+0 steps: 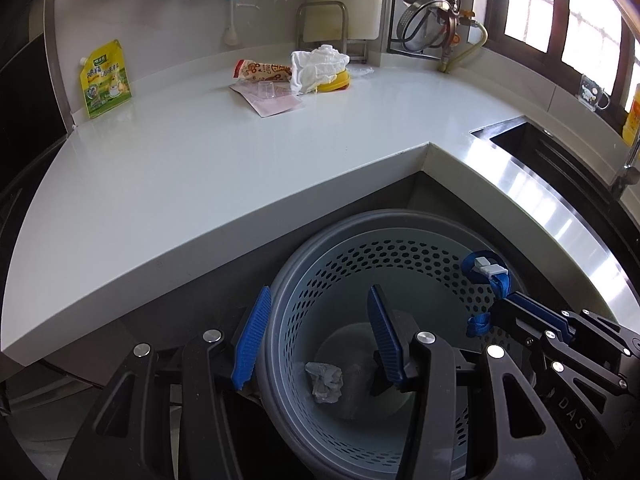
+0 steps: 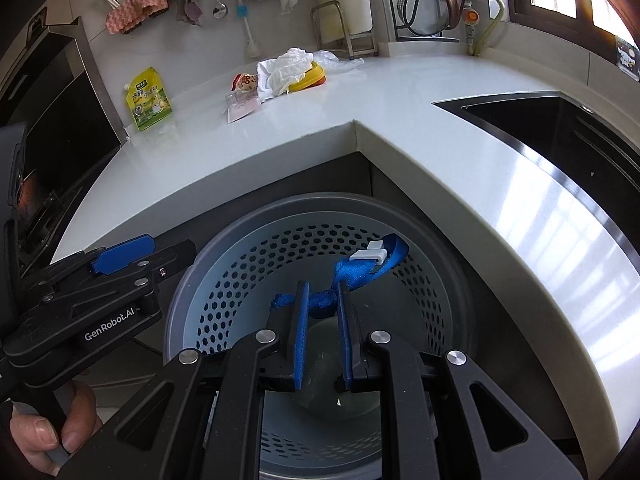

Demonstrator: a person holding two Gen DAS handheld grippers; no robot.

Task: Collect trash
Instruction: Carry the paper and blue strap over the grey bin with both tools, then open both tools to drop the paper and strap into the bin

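A round grey bin (image 1: 288,280) (image 2: 188,288) with a perforated pale-blue liner stands on the floor under the counter's inner corner. Crumpled grey paper (image 1: 325,381) lies at its bottom. My right gripper (image 2: 323,289) (image 1: 500,310) hangs over the bin's mouth, shut on a knotted blue strap (image 2: 320,302) (image 1: 482,322) that carries a white clip (image 2: 370,255) (image 1: 493,267). My left gripper (image 1: 319,294) (image 2: 178,251) is open at the bin's left rim, one finger outside the wall and one inside, with nothing gripped.
On the white counter (image 1: 200,168) lie a crumpled white tissue (image 1: 316,65), a yellow lid (image 1: 338,82), a snack wrapper (image 1: 262,70), pink paper (image 1: 272,105) and a green-yellow pouch (image 1: 106,80). A dark sink (image 2: 560,140) is sunk in at the right. A person's hand (image 2: 48,432) holds the left gripper.
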